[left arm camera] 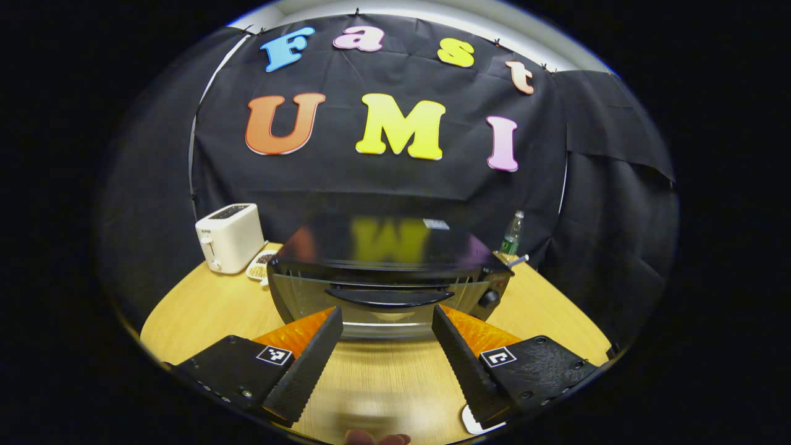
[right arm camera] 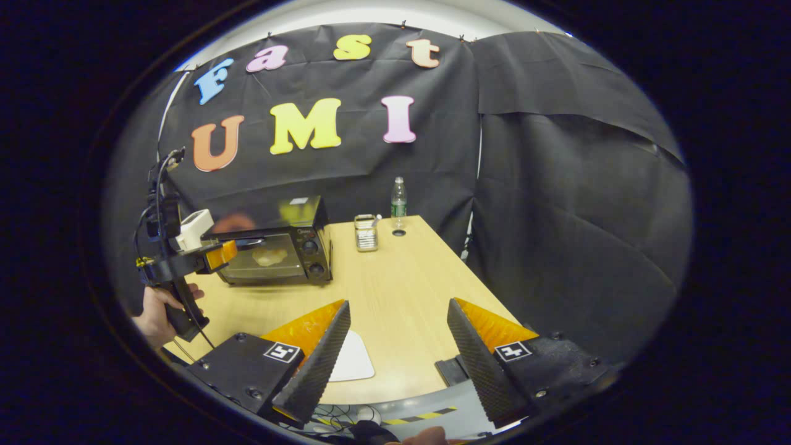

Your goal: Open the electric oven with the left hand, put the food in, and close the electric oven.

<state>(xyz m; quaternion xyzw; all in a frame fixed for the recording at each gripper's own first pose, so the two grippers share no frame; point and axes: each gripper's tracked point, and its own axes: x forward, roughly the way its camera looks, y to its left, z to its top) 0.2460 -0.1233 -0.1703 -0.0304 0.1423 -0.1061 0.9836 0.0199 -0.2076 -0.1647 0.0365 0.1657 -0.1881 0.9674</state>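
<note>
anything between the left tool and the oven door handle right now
Nothing visible. In the left gripper view the left tool is open and faces the oven's door handle, with only bare table below. The toaster and bottle stand off to the sides.

Oven [left arm camera: 386, 278], toaster [left arm camera: 230, 237] on table [left arm camera: 204, 309]

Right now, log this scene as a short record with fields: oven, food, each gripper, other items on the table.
oven: electric oven on the wooden table, door looks shut, handle in front of the left gripper
food: pale piece seen through the door glass
left gripper: open, empty, aimed at the handle
right gripper: open, empty, over the table edge
other: toaster, water bottle, white plate
</note>
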